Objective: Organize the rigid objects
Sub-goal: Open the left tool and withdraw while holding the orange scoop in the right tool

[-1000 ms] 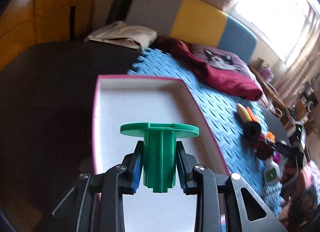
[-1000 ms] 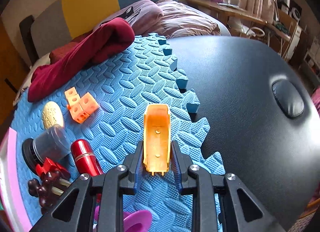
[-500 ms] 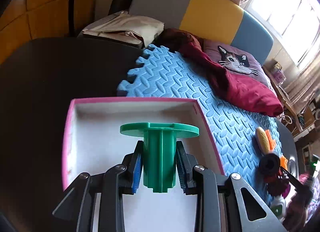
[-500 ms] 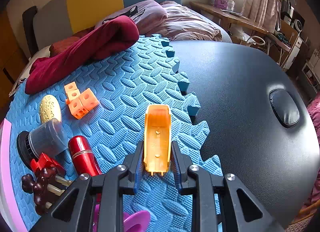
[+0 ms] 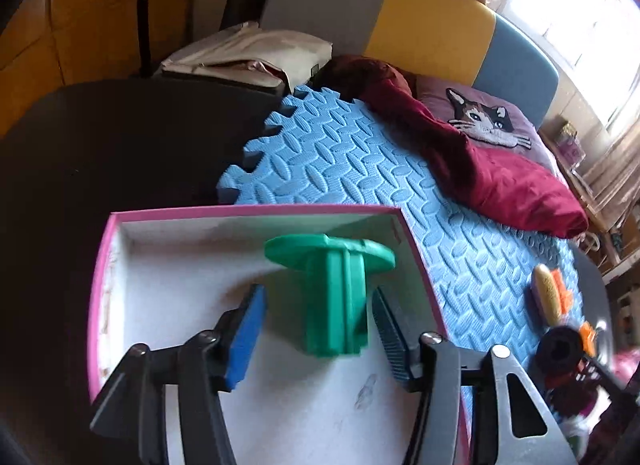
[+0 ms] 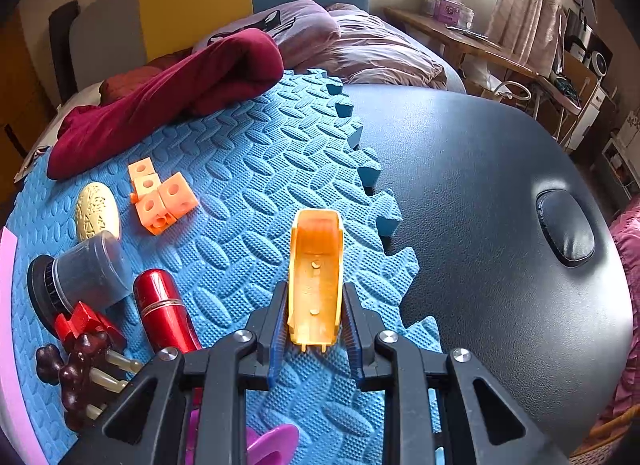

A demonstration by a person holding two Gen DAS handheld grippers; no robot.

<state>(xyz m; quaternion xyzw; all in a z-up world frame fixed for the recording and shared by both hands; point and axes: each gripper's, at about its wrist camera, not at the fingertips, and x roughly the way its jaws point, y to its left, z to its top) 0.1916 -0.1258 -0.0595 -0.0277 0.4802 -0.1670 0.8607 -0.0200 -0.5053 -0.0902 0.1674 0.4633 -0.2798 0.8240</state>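
Note:
In the left wrist view a green plastic piece (image 5: 334,293) with a round flange lies inside the pink-rimmed white box (image 5: 256,212). My left gripper (image 5: 318,317) has its jaws opening, and the blue pads stand clear of the green piece on both sides. In the right wrist view my right gripper (image 6: 316,329) is shut on an orange scoop-shaped part (image 6: 316,277), held above the blue foam mat (image 6: 256,169). Loose on the mat to the left lie orange cubes (image 6: 162,197), a cream oval (image 6: 97,211), a red cylinder (image 6: 164,311), a grey cup (image 6: 82,273) and a dark brown toy (image 6: 80,373).
A dark red cloth (image 6: 168,99) lies across the mat's far end, with a cat-print cushion (image 5: 484,121) behind it. The black table (image 6: 492,201) extends right of the mat. A purple piece (image 6: 272,441) shows under my right gripper. A folded beige fabric (image 5: 256,53) sits beyond the box.
My left gripper moved over the box and opened, letting the green piece go; the piece now lies tilted in the box. The right gripper stayed put with the orange part.

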